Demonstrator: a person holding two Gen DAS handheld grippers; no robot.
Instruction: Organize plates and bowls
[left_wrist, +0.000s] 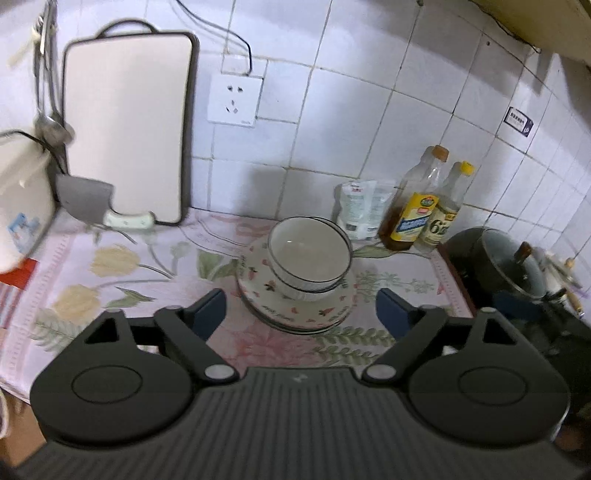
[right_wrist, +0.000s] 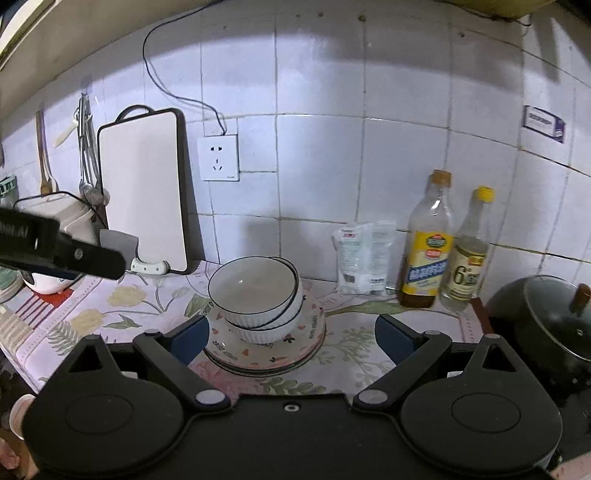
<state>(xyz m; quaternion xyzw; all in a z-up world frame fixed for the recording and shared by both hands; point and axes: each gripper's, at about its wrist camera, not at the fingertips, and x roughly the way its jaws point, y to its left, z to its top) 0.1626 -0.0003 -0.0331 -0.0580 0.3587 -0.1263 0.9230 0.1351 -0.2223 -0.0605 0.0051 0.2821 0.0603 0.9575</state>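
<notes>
Floral counter | bowls tilted on plates | left tool, right tool released

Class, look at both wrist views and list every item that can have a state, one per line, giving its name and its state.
left gripper: open, holding nothing
right gripper: open, holding nothing
bowls: nested, tilted, resting on the plates
plates: stacked flat on the floral cloth
pot: lid on
oil bottle: capped, upright, mostly empty
vinegar bottle: capped, upright
cutting board: upright against the wall
wall socket: nothing plugged in
</notes>
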